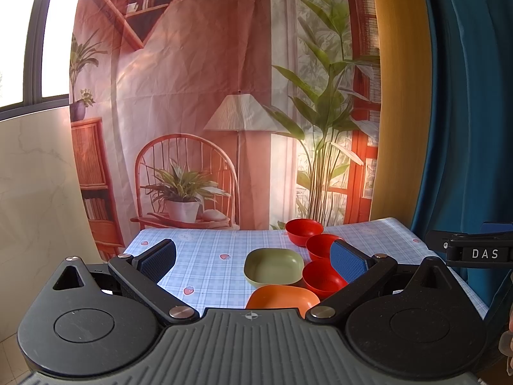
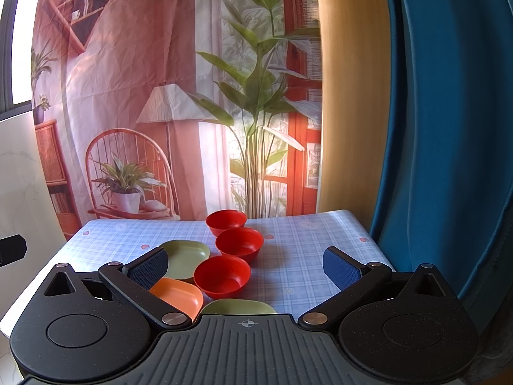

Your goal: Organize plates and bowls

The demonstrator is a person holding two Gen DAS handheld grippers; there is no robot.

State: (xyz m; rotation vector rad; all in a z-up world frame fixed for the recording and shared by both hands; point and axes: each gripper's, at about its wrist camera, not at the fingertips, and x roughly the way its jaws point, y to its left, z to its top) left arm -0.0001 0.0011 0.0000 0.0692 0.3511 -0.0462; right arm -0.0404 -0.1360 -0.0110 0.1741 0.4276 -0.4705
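Three red bowls stand in a row on the checked tablecloth: far (image 2: 226,221), middle (image 2: 239,243) and near (image 2: 222,276). A green plate (image 2: 187,258) lies left of them, an orange plate (image 2: 178,295) nearer, and a second green plate (image 2: 239,307) nearest, partly hidden by the gripper body. In the left wrist view the green plate (image 1: 273,267), orange plate (image 1: 282,297) and red bowls (image 1: 322,278) show too. My left gripper (image 1: 253,261) is open and empty above the table. My right gripper (image 2: 245,266) is open and empty above the near bowl.
The table (image 2: 304,234) carries a blue checked cloth with strawberry prints. A printed backdrop hangs behind it. A blue curtain (image 2: 449,128) and a wooden panel (image 2: 349,96) stand at the right. The right gripper's body (image 1: 474,250) shows at the left view's right edge.
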